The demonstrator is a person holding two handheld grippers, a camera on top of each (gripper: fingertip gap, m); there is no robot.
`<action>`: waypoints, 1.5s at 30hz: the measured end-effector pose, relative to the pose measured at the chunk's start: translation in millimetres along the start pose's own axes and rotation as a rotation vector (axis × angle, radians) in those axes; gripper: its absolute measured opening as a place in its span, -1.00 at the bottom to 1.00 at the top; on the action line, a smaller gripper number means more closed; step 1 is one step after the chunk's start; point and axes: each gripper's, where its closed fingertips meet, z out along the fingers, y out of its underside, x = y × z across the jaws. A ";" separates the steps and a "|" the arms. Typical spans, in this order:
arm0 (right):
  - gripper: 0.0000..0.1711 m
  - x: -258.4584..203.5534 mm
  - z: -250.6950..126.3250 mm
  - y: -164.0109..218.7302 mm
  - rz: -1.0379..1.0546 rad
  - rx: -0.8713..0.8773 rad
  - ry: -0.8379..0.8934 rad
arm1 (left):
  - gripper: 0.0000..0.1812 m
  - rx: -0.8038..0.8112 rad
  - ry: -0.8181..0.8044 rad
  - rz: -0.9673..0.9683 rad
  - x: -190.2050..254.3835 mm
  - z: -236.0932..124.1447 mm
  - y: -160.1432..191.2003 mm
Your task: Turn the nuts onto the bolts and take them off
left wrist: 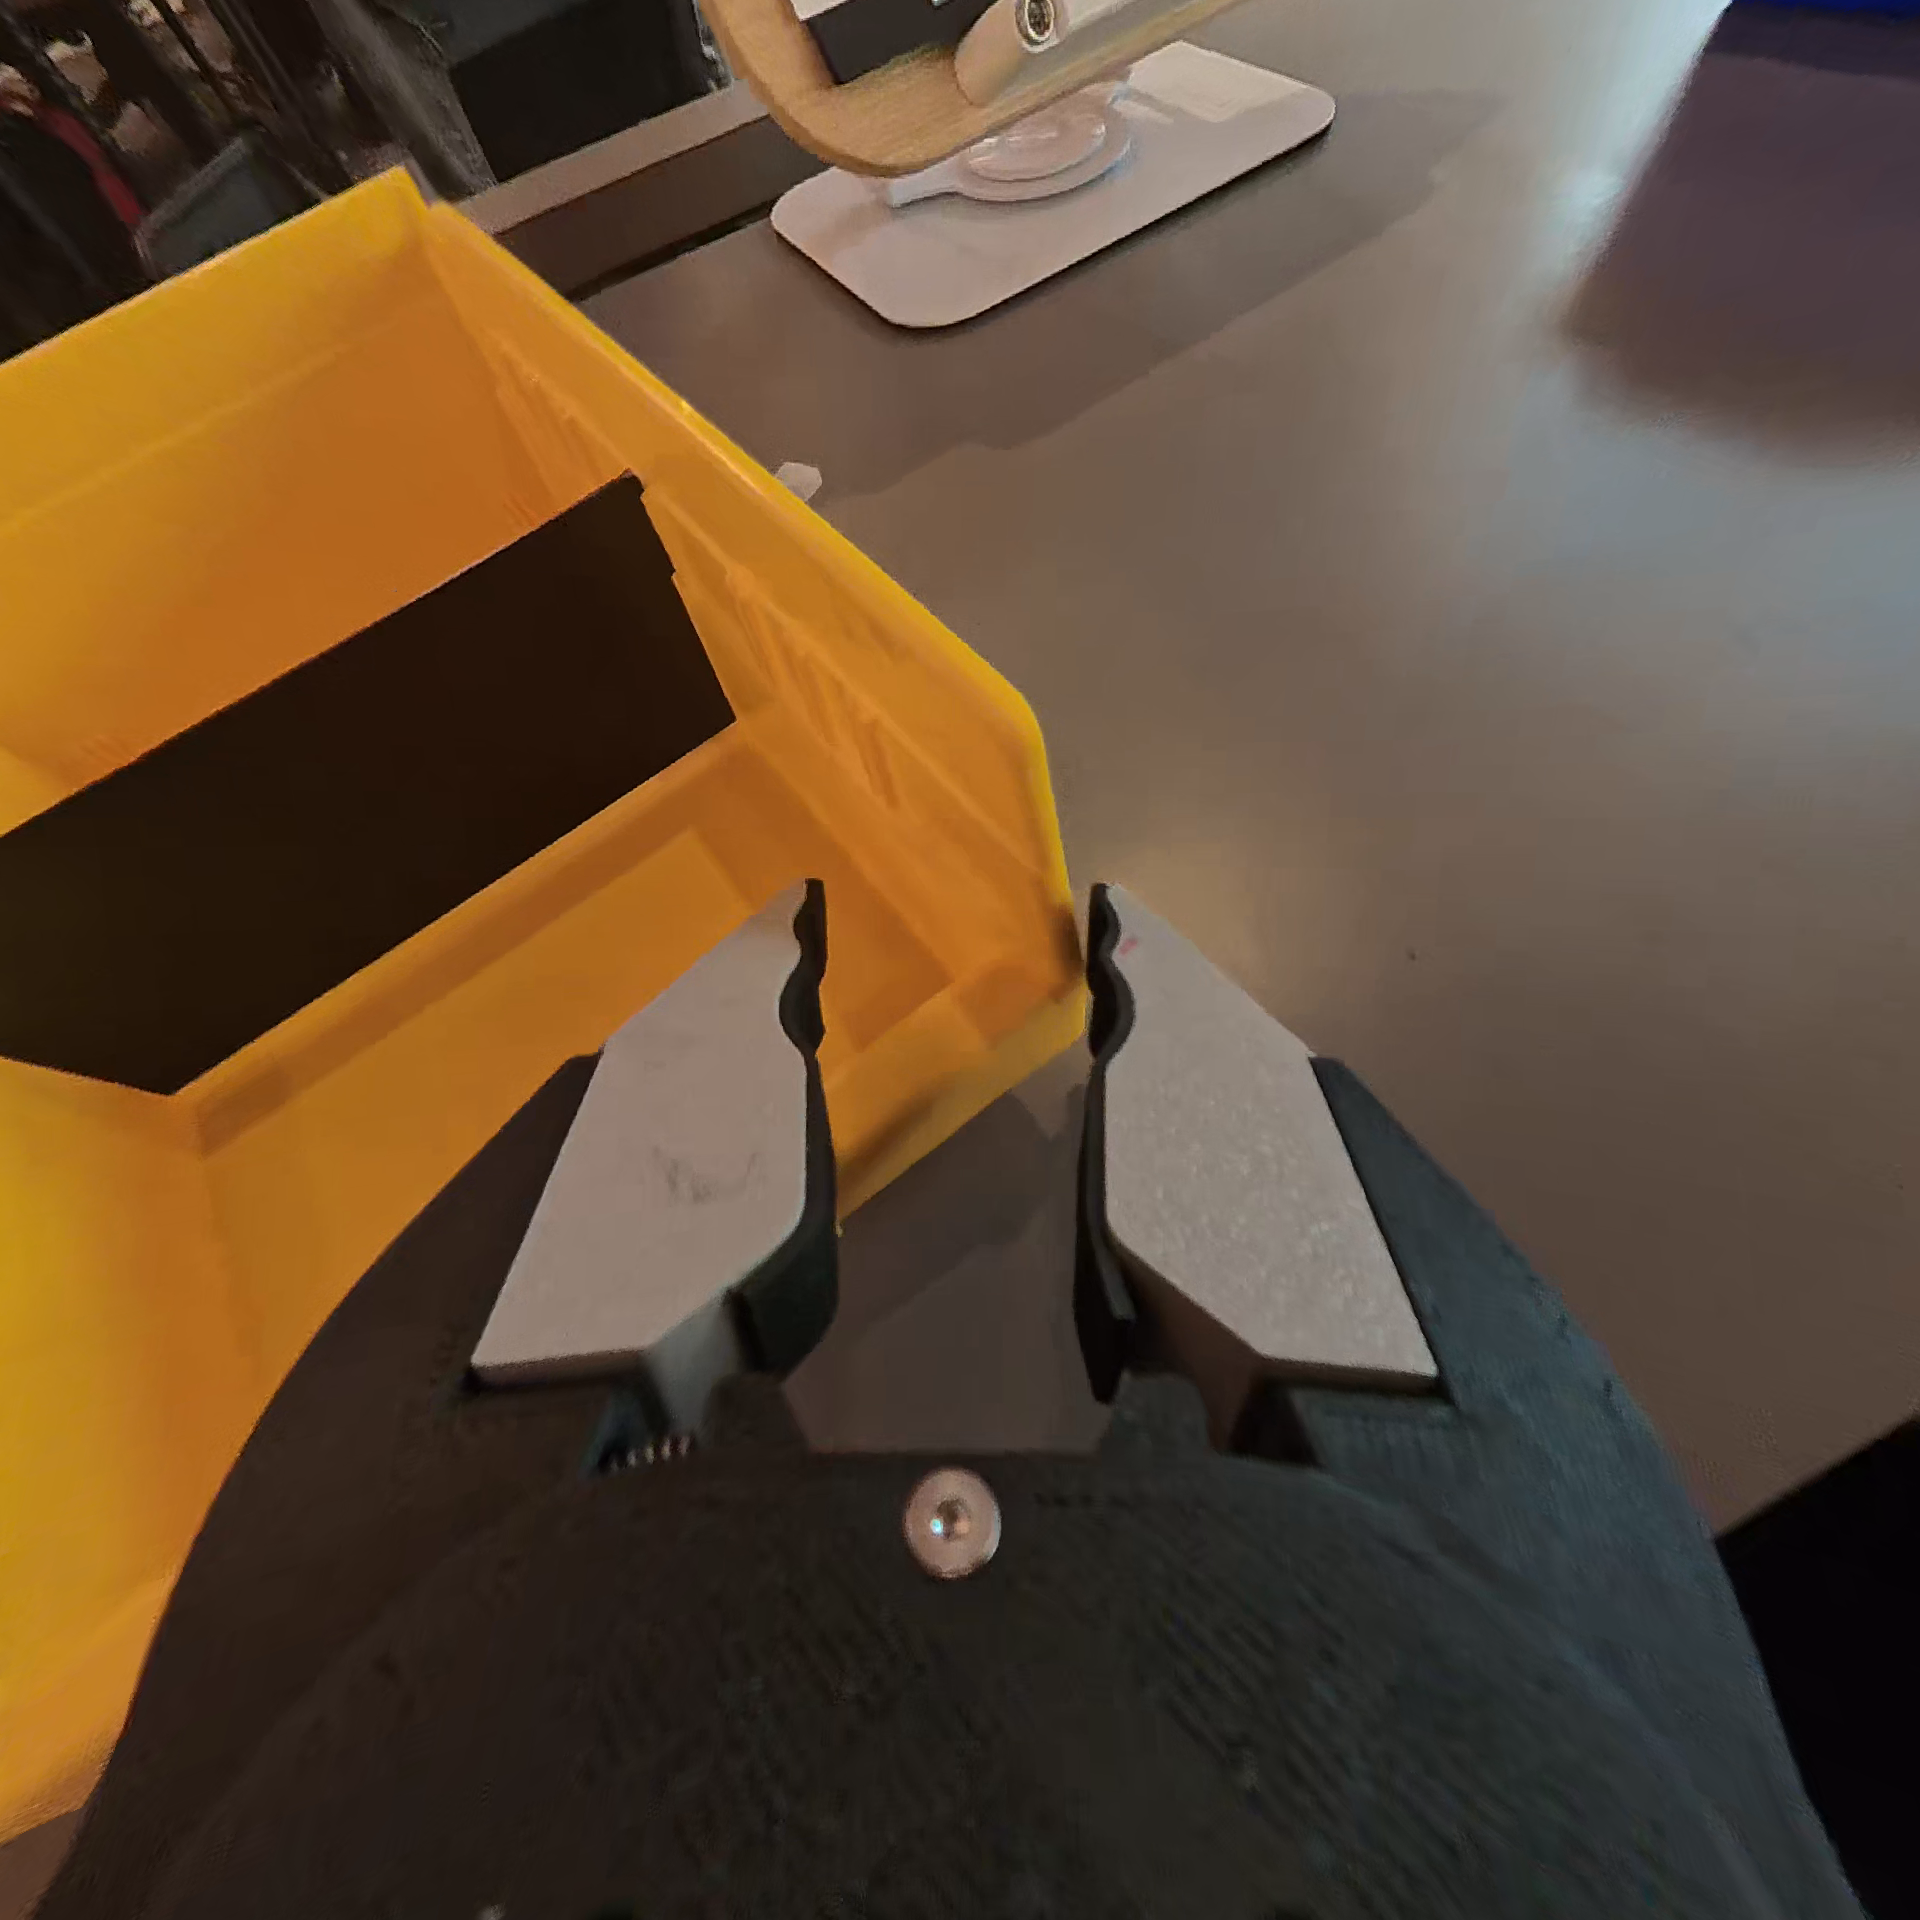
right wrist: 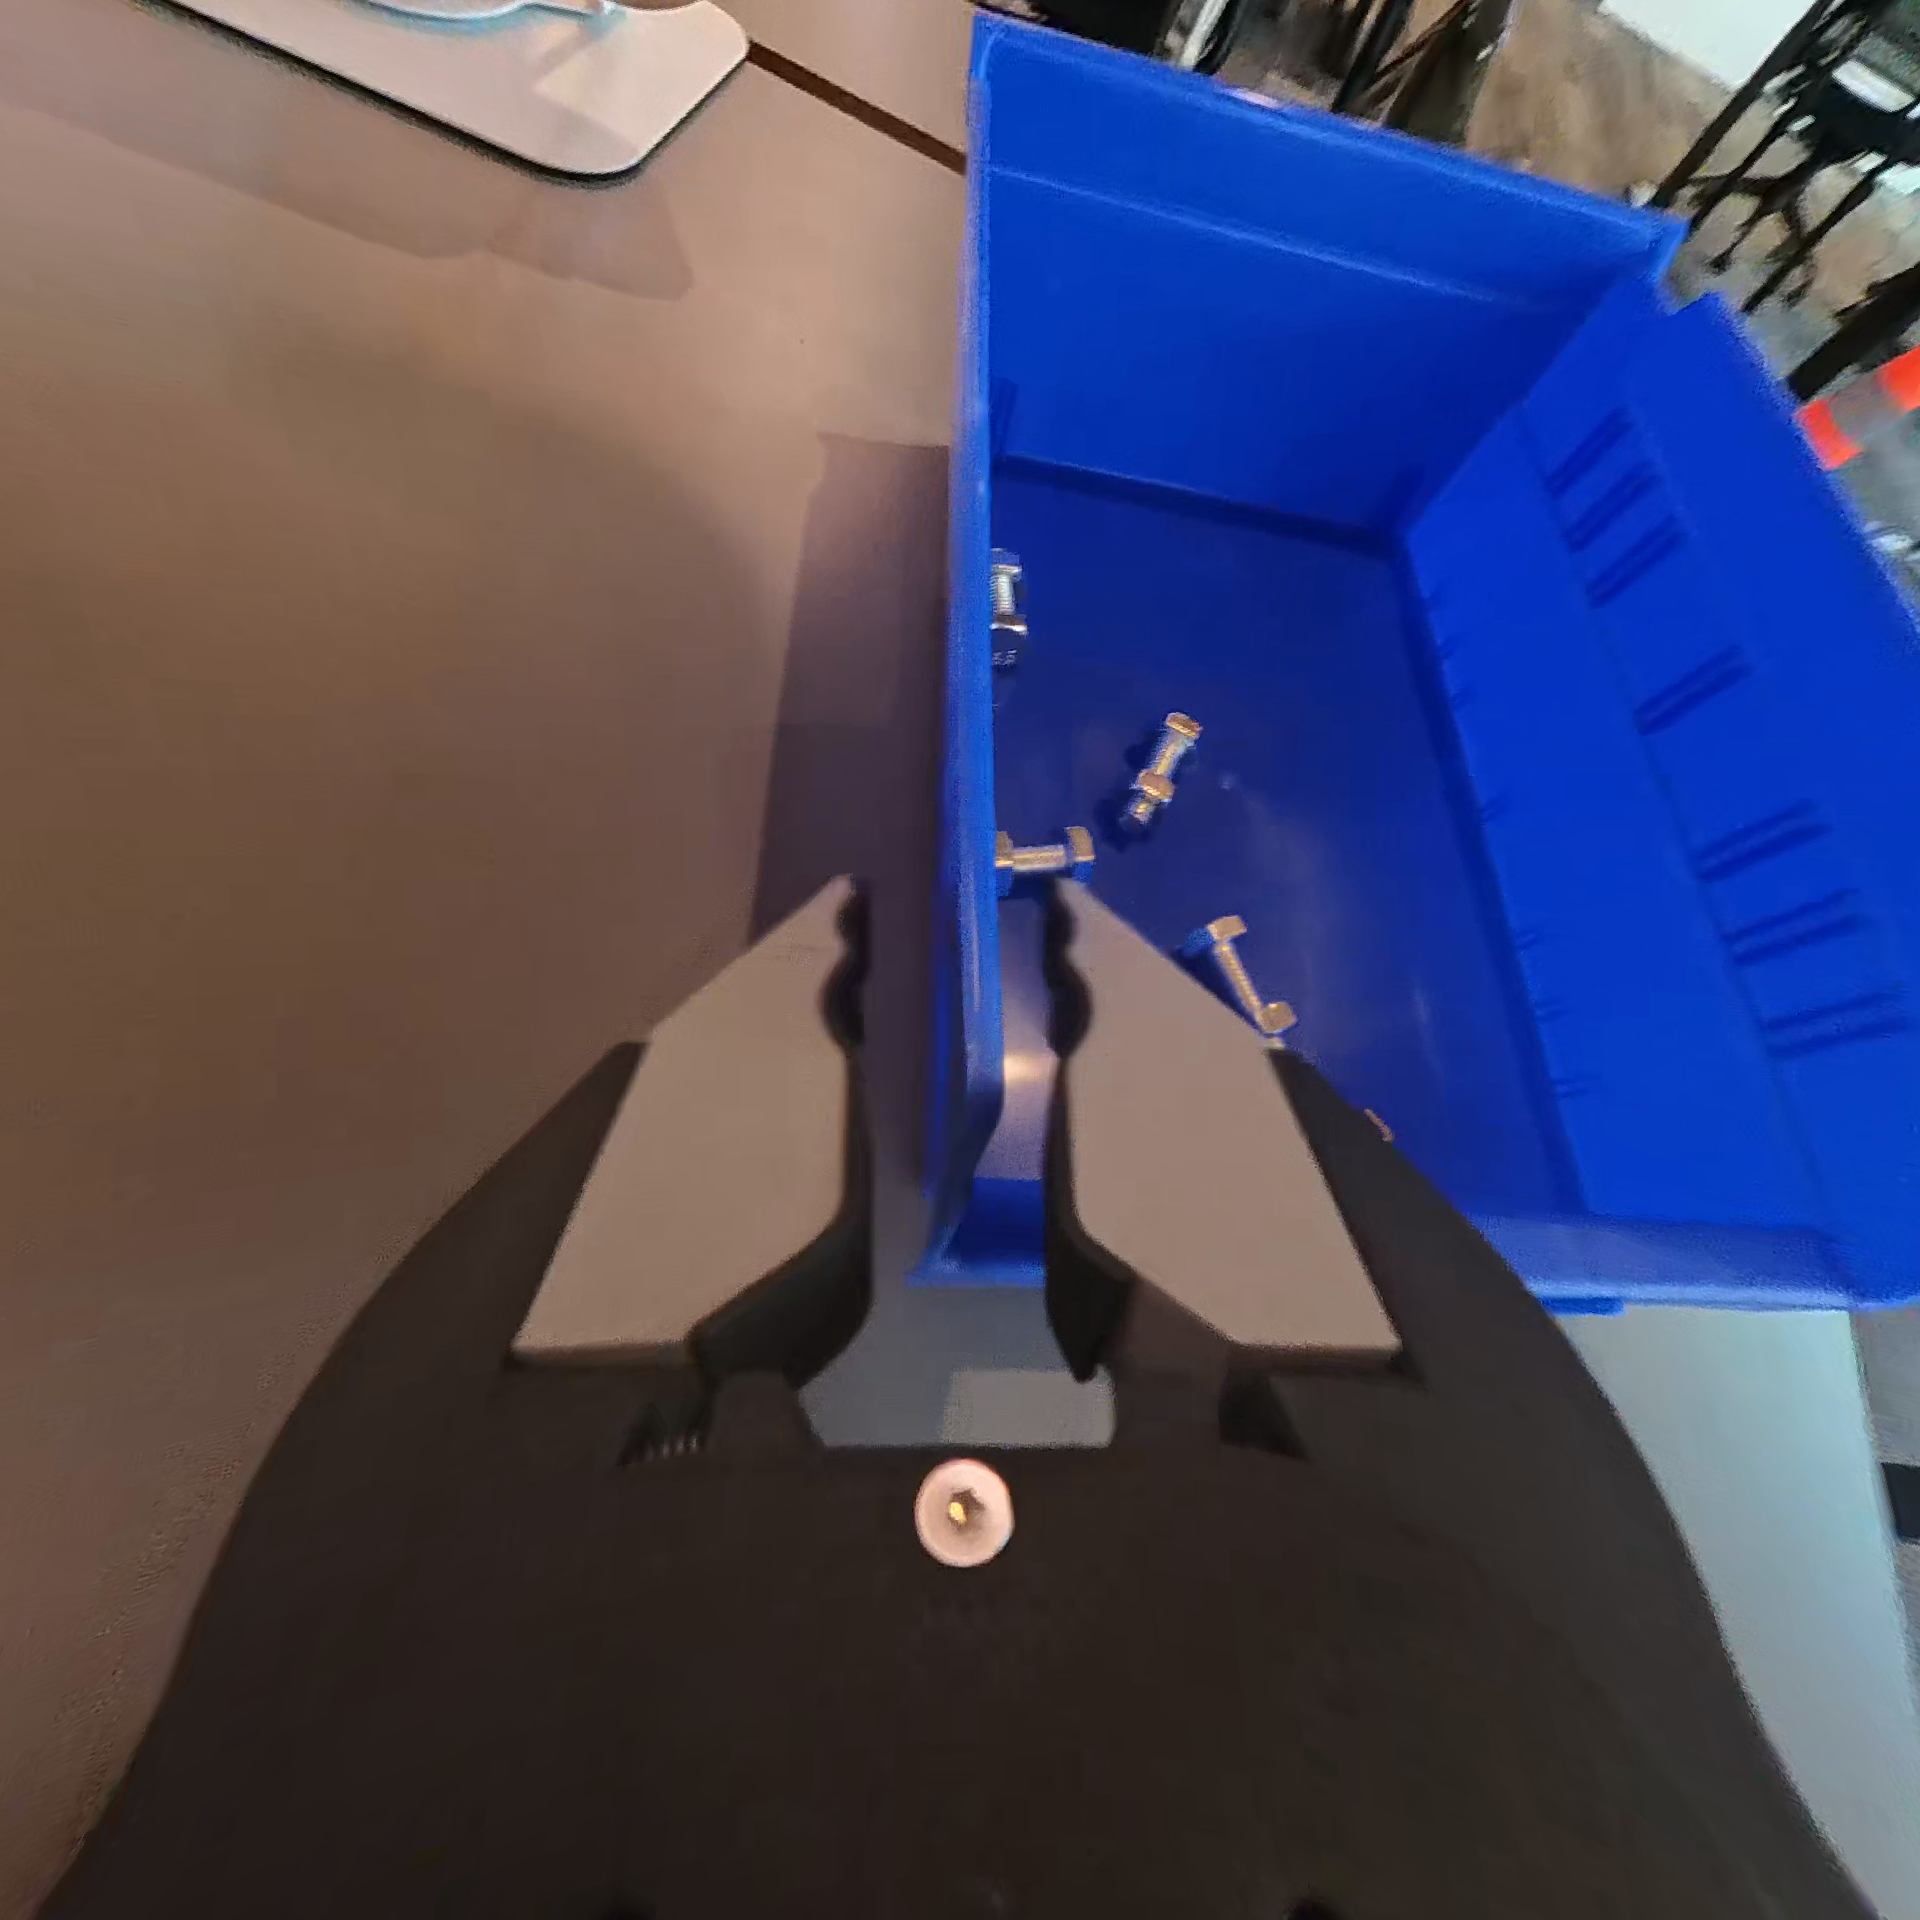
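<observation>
In the right wrist view a blue bin (right wrist: 1662,727) stands on the brown table and holds several silver bolts with nuts on them, one near the middle (right wrist: 1162,771), one by the left wall (right wrist: 1042,854) and one nearer (right wrist: 1242,977). My right gripper (right wrist: 951,894) is open and empty, its fingers straddling the bin's left wall above its near corner. In the left wrist view a yellow bin (left wrist: 312,468) with a black rectangular opening (left wrist: 343,779) sits at the left. My left gripper (left wrist: 954,899) is open and empty over the bin's near right corner.
A white flat base (left wrist: 1049,208) with a wooden curved stand (left wrist: 883,114) sits at the back of the table; it also shows in the right wrist view (right wrist: 540,73). Chairs and dark furniture stand beyond the table's edges. The white flat base (left wrist: 1049,208) lies around 40 cm away from my left fingertips.
</observation>
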 end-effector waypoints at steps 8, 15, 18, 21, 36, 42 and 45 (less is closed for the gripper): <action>-0.96 -15.0 -5.7 -1.6 -0.019 -0.022 0.016 | -0.72 0.093 0.007 -0.033 3.4 7.8 -28.7; -0.95 -31.4 -9.3 -4.4 -0.024 -0.026 0.029 | -0.71 0.151 0.001 -0.160 1.6 27.7 -35.3; -0.94 -34.7 -7.6 -6.2 -0.013 -0.034 0.045 | -0.66 0.146 0.016 -0.182 1.0 39.3 -37.1; -0.95 -35.6 -7.7 -6.8 -0.015 -0.033 0.073 | -0.37 0.111 0.023 -0.197 6.7 45.5 -38.6; -0.96 -85.3 -36.0 -5.3 -0.039 -0.007 -0.035 | -1.00 0.253 -0.295 -0.118 -75.5 -38.2 -25.5; -0.97 -158.7 -70.0 -8.3 -0.099 0.032 -0.114 | -0.99 0.419 -0.311 -0.126 -83.7 -107.0 -47.2; -0.97 -201.4 -81.5 -14.5 -0.112 0.037 -0.159 | -1.00 0.427 -0.348 -0.078 -84.5 -129.0 -50.8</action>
